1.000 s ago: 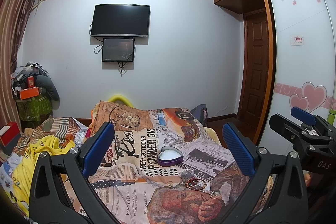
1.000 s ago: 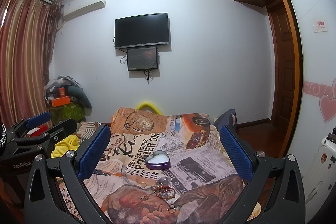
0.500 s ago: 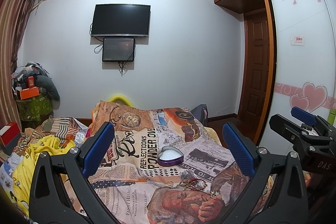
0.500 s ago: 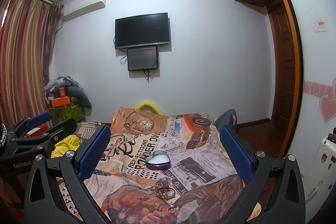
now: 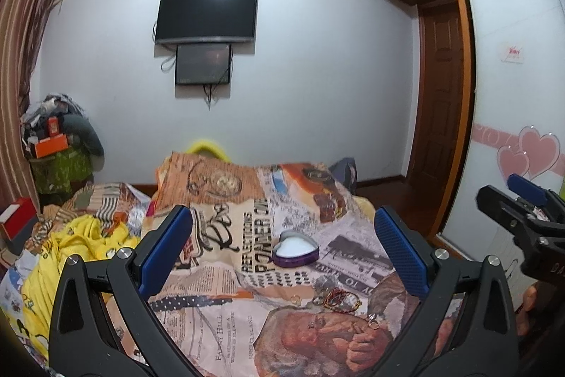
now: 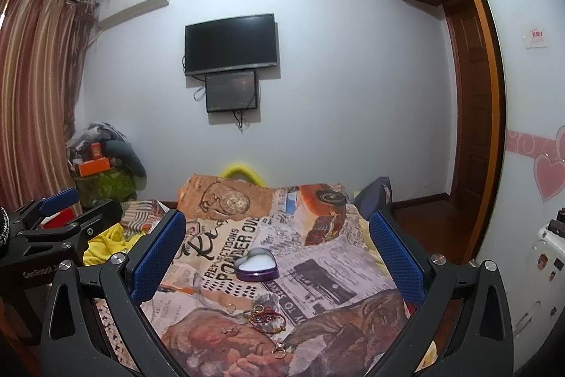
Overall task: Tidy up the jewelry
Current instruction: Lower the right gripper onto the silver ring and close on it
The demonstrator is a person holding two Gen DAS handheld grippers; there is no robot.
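1. Both claws are spread wide and carry nothing. The left gripper and the right gripper hang above the bed, side by side, clear of the printed bedspread.

2. The heart-shaped box sits open on the bedspread, its pale inside facing up. In the left view it lies at about 12 o'clock between the jaws; in the right view it is a touch toward 11 o'clock.

3. The jewelry lies loose, nearer the cameras than the box. A red beaded bracelet sits at 6 o'clock from the box, with a small ring at its 10 o'clock, a tiny earring-like piece at its 8 o'clock, and a ring with a stone nearest the camera.

4. Nothing looks gathered yet — the box appears empty, so the task seems barely started.

5. What could go wrong, as I judge it:
   - The pieces are small and flat on soft fabric; broad padded fingers may pinch cloth along with them, or miss.
   - The busy print hides the pieces, so one could be overlooked.
   - Tugging the bedspread could shift the light box or roll a ring into a fold.
   - The bracelet touches other bits and may drag them along — or slip out midway.
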